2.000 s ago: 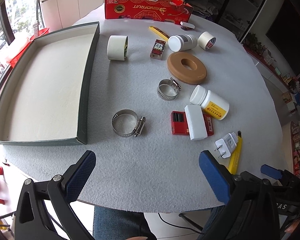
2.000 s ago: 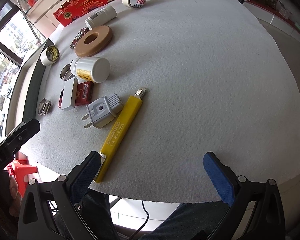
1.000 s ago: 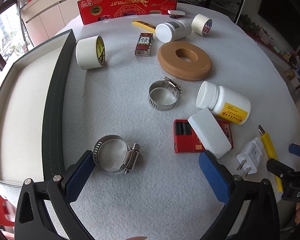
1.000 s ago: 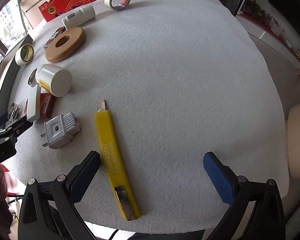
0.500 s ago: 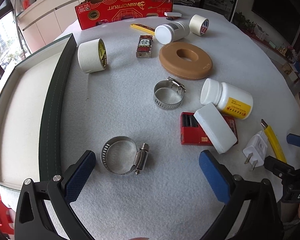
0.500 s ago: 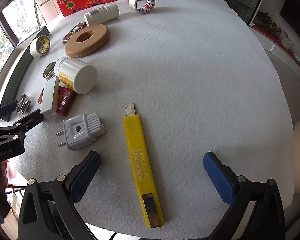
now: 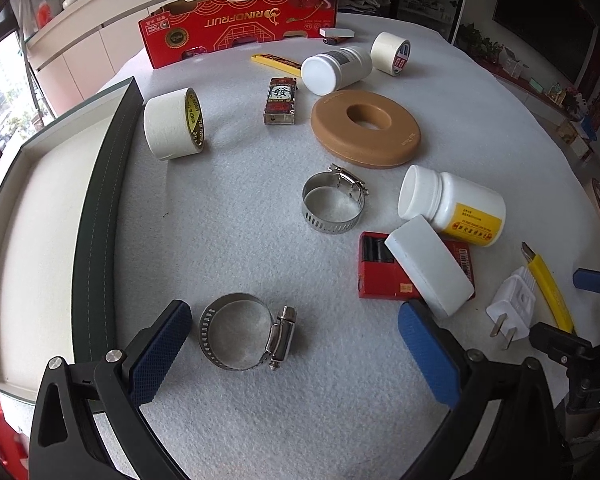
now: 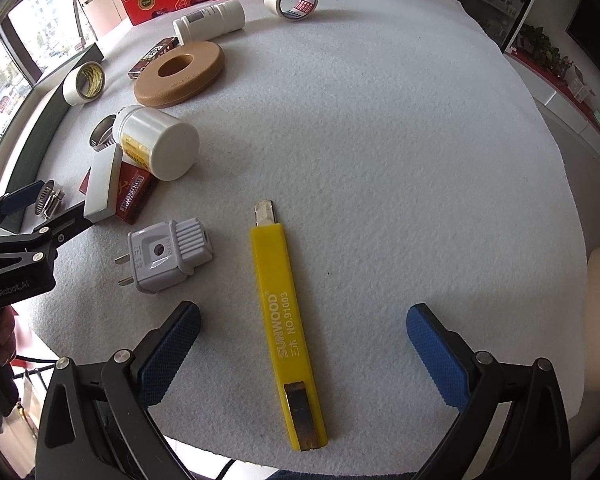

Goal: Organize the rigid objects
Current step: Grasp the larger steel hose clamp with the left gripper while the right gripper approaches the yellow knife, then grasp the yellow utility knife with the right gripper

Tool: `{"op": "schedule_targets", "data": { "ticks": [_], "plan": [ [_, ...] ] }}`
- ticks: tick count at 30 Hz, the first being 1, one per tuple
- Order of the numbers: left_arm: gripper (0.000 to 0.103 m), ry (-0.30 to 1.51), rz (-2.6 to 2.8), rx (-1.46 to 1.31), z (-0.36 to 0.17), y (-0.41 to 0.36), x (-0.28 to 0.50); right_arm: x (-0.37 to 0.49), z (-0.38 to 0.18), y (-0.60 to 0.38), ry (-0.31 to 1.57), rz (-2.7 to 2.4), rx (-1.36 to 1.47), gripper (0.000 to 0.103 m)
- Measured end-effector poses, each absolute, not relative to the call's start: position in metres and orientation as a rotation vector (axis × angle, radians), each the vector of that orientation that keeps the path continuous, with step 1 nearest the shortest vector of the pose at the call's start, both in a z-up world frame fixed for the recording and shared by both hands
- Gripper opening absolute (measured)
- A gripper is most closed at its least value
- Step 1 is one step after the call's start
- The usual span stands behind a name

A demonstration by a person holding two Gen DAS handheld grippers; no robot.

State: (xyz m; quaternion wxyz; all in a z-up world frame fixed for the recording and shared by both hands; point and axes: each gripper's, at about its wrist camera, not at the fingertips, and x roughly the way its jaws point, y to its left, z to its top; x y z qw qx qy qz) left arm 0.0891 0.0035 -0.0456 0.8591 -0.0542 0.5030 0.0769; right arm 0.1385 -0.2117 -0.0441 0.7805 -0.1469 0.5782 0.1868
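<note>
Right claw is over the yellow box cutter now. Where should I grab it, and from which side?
Take the cutter at mid-body, near the printed lettering, coming straight down from above. It lies flat on the felt, lengthwise between the open right claw fingers, so they can close across its narrow width. Stay off the blade tip and clear of the plug on the left.

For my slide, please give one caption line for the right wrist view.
Open right gripper poised over a yellow SUNWOOD utility knife on the felt table, beside a grey plug adapter.

Both tongs [image 7: 296,350] [image 8: 304,348] have black frames, silver screws and blue textured pads.
</note>
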Motion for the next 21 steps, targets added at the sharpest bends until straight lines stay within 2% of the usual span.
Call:
{"op": "schedule_targets", "data": {
  "ticks": [3, 6, 9, 11, 13, 14, 16, 21],
  "plan": [
    [0.102, 1.07, 0.173, -0.127, -0.046, 0.002, 0.087, 0.135, -0.045, -0.206, 1.245, 0.421, -0.334, 0.103],
    [0.095, 1.078, 0.175, -0.131, -0.043, 0.0, 0.085, 0.131, -0.043, -0.202, 1.235, 0.44, -0.343, 0.097],
    [0.074, 1.078, 0.166, -0.129, -0.038, -0.003, 0.081, 0.125, -0.039, -0.194, 1.218, 0.466, -0.36, 0.082],
    [0.045, 1.077, 0.163, -0.125, -0.035, -0.005, 0.08, 0.123, -0.036, -0.19, 1.212, 0.477, -0.365, 0.072],
    [0.046, 1.085, 0.154, -0.134, -0.034, -0.005, 0.079, 0.122, -0.034, -0.186, 1.201, 0.48, -0.365, 0.051],
    [0.046, 1.086, 0.155, -0.132, -0.034, -0.006, 0.078, 0.121, -0.033, -0.184, 1.196, 0.482, -0.366, 0.044],
    [0.046, 1.091, 0.158, -0.136, -0.033, -0.007, 0.076, 0.119, -0.033, -0.19, 1.19, 0.484, -0.349, 0.019],
    [0.046, 1.09, 0.148, -0.189, -0.03, -0.007, 0.069, 0.121, -0.031, -0.194, 1.196, 0.488, -0.273, 0.017]
  ]
}}
